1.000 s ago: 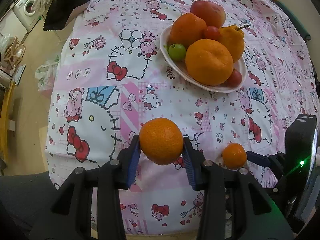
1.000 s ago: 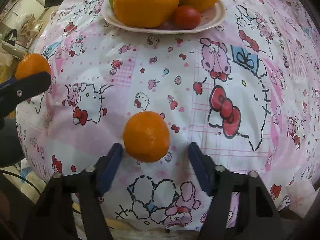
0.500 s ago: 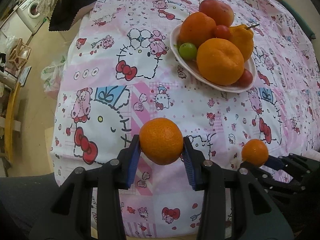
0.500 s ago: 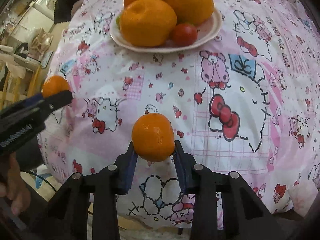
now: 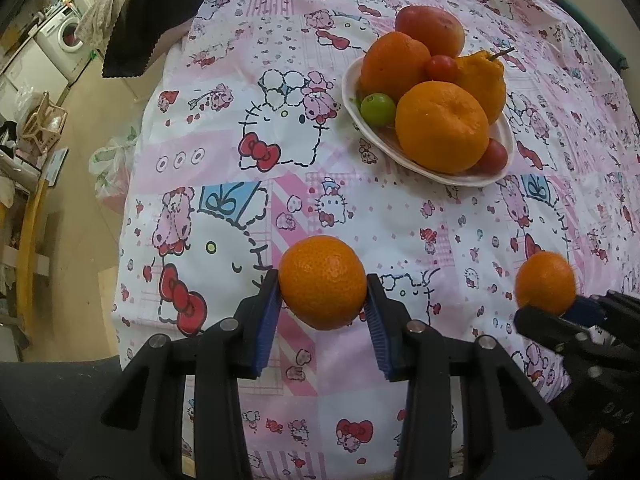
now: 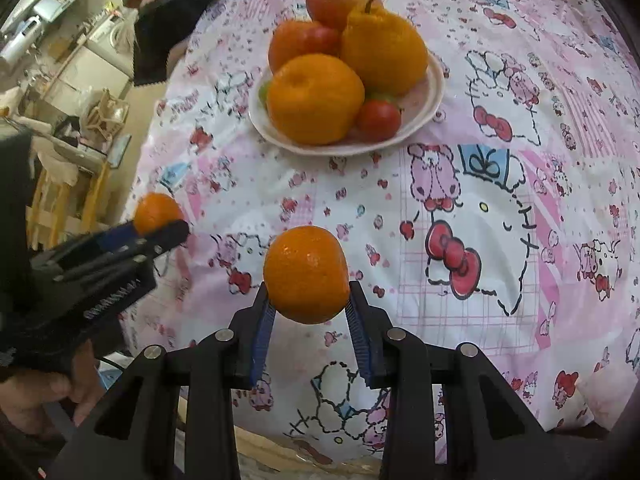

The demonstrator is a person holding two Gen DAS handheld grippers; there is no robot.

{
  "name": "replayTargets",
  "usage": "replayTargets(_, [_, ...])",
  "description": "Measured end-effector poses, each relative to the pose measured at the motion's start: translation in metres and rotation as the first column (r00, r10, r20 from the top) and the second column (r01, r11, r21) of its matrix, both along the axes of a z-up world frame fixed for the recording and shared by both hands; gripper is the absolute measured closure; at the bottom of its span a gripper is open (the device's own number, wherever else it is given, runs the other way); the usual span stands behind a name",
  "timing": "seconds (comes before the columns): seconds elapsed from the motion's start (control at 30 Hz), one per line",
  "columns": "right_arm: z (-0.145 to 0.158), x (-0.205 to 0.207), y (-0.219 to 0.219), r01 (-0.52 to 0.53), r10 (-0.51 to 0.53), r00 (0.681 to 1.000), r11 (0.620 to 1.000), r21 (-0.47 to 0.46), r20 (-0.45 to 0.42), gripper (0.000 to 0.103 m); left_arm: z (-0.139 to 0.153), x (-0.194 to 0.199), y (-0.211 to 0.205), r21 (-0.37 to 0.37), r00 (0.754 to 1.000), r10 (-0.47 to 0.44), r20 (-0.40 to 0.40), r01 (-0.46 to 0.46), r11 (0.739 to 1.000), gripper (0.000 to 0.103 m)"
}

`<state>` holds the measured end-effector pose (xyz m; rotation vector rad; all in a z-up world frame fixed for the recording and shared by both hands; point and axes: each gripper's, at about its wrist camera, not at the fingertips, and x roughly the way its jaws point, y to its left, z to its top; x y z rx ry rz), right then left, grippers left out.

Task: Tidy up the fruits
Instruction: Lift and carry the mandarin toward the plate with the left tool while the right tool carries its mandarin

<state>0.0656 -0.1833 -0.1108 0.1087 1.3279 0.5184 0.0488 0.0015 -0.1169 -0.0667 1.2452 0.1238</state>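
Currently held, item one: a small mandarin (image 5: 322,282), clenched between the blue pads of the left gripper (image 5: 322,300) and lifted clear of the tabletop (image 5: 224,148), whose pink cartoon-print cloth shows beneath it. The fingers (image 5: 267,312) press its two sides at about the widest part, a hold that looks secure for a round, slightly soft fruit.

Item two: a second mandarin (image 6: 306,275) of like size, gripped the same way by the right gripper (image 6: 308,300), also off the cloth. From the left wrist view it appears at the right edge, beside the first but well apart from it. Both grippers point steeply downward, which suits picking from a flat surface.

Item three: a white oval plate (image 5: 505,136), farther back on the cloth. Contents: two large oranges, a knobbly orange citrus with a stem, a red apple-like fruit at the rear, one small green fruit and two small red ones. The pile is heaped and fills most of the dish.

Assessment: the plate seems the likely destination, since all other fruit is gathered there. Free room is scarce; the near rim, beside the front orange (image 5: 442,126), looks like the only gap. A mandarin set on the heap may roll off, so low placement against a neighbour would be safer.
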Motion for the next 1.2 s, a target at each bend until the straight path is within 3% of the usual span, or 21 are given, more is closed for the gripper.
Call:
replayTargets(0.33, [0.031,0.005,-0.009,0.059,-0.071,0.993,0.991,0.119,0.091,0.066,0.011,-0.002,0.001,0.000,0.999,-0.001,0.051,0.001,1.000,0.066])
replayTargets(0.57, [0.049,0.012,-0.023,0.104,-0.130,0.982,0.977,0.184,0.135,0.066,0.034,0.001,0.005,-0.038,0.991,0.014,0.130,-0.009,0.999,0.066])
replayTargets(0.87, [0.076,0.026,-0.040,0.122,-0.180,0.959,0.959,0.257,0.217,0.066,0.060,0.010,0.024,-0.111,0.981,0.098,0.166,-0.081,0.991,0.066])
replayTargets(1.2, [0.089,0.052,-0.046,0.143,-0.221,0.947,0.940,0.309,0.235,0.066,0.096,0.035,0.017,-0.130,0.970,0.075,0.232,-0.045,0.990,0.066])
